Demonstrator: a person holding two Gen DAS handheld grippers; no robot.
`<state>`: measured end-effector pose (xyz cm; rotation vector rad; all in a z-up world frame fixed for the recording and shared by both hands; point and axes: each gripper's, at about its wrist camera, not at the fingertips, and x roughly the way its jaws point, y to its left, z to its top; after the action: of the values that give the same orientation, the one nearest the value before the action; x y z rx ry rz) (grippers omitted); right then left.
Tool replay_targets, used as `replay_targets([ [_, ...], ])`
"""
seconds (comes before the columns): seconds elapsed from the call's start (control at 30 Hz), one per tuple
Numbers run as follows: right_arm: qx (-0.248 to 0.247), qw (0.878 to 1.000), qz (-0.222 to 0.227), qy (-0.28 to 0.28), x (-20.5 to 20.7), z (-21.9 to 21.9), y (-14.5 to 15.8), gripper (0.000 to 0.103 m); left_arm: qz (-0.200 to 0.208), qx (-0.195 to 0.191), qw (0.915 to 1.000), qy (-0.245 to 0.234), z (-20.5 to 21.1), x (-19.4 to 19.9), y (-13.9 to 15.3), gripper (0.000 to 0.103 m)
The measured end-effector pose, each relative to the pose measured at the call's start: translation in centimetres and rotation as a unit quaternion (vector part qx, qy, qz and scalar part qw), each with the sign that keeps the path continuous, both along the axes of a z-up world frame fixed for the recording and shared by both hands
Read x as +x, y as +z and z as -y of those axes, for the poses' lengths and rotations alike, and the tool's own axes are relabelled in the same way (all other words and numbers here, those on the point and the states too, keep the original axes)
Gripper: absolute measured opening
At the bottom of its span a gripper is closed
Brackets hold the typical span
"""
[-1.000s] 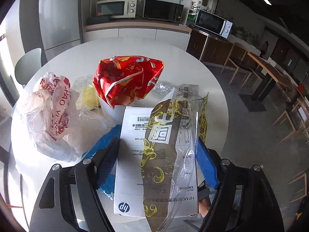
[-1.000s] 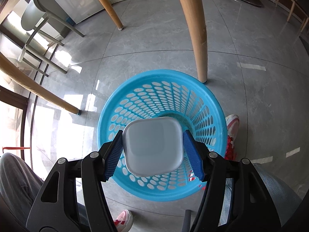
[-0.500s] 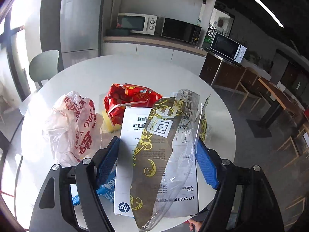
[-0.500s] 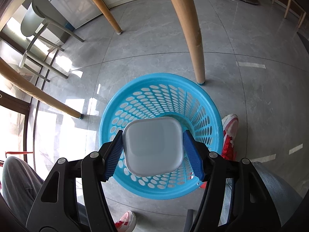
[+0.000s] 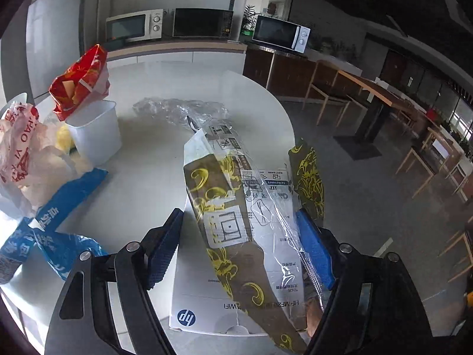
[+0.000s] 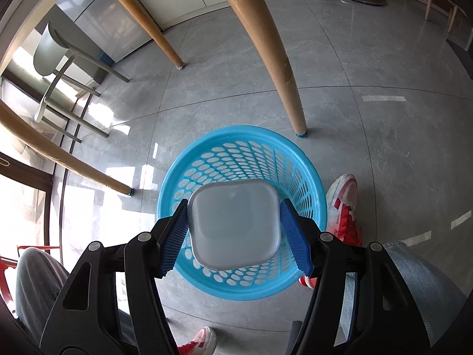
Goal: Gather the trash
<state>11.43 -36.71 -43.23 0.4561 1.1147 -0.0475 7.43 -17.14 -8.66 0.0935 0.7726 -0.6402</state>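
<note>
With the right gripper [image 6: 235, 230] clamped on a grey tub [image 6: 233, 224] over the blue basket [image 6: 313, 177], dropping it looks next by spreading its fingers, while the left gripper [image 5: 239, 248] pinches a white box [image 5: 201, 301] and wrapper [image 5: 227, 216], other litter at ten o'clock.

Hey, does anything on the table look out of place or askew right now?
Yes. The red bag sits crumpled and tilted on the white tub's rim, and a brown-and-gold wrapper lies draped across the HP box.
</note>
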Motion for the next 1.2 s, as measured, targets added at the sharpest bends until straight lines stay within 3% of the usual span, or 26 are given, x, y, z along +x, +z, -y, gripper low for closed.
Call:
replay_targets([
  [0.03, 0.008, 1.000, 0.006, -0.003, -0.3, 0.5, 0.5, 0.059, 0.008, 0.000, 1.0000, -0.002, 0.3, -1.3, -1.1, 0.079],
  [0.13, 0.015, 1.000, 0.014, -0.009, -1.3, 1.2, 1.6, 0.059, 0.109, 0.047, 0.9929, 0.010, 1.4, -6.1, -3.1, 0.079],
  [0.17, 0.014, 1.000, 0.014, -0.010, -1.5, 1.3, 1.8, 0.059, 0.105, 0.051, 0.9932, -0.002, 1.9, -7.1, -4.1, 0.079],
  [0.23, 0.016, 1.000, 0.011, -0.009, -1.9, 1.0, 2.2, 0.059, 0.073, 0.054, 0.9955, -0.026, 2.8, -8.4, -6.4, 0.079],
  [0.37, 0.036, 0.999, 0.010, -0.009, -2.2, 0.4, 2.4, 0.059, 0.028, 0.097, 0.9938, -0.045, 4.8, -8.2, -12.3, 0.076],
  [0.57, 0.059, 0.998, -0.029, -0.022, -1.5, 0.4, -1.3, 0.059, -0.043, 0.132, 0.9900, -0.024, 6.4, -1.4, -22.5, 0.076],
  [0.73, 0.051, 0.993, -0.092, -0.045, -0.7, 1.0, -6.7, 0.059, -0.101, 0.170, 0.9802, 0.000, 7.0, 4.5, -31.1, 0.076],
  [0.87, 0.116, 0.979, -0.128, -0.106, -0.9, 2.7, -11.4, 0.059, -0.220, 0.169, 0.9601, 0.031, 6.1, 8.3, -38.3, 0.076],
  [1.0, 0.124, 0.973, -0.149, -0.123, -0.3, 2.4, -13.9, 0.059, -0.339, 0.138, 0.9280, 0.071, 3.6, 10.9, -44.3, 0.076],
  [1.1, 0.120, 0.971, -0.163, -0.129, -0.2, 2.2, -15.0, 0.059, -0.395, 0.119, 0.9068, 0.084, 2.6, 12.1, -47.5, 0.076],
  [1.2, 0.130, 0.967, -0.174, -0.133, -0.2, 2.2, -15.5, 0.060, -0.415, 0.112, 0.8988, 0.087, 2.0, 12.7, -48.6, 0.079],
])
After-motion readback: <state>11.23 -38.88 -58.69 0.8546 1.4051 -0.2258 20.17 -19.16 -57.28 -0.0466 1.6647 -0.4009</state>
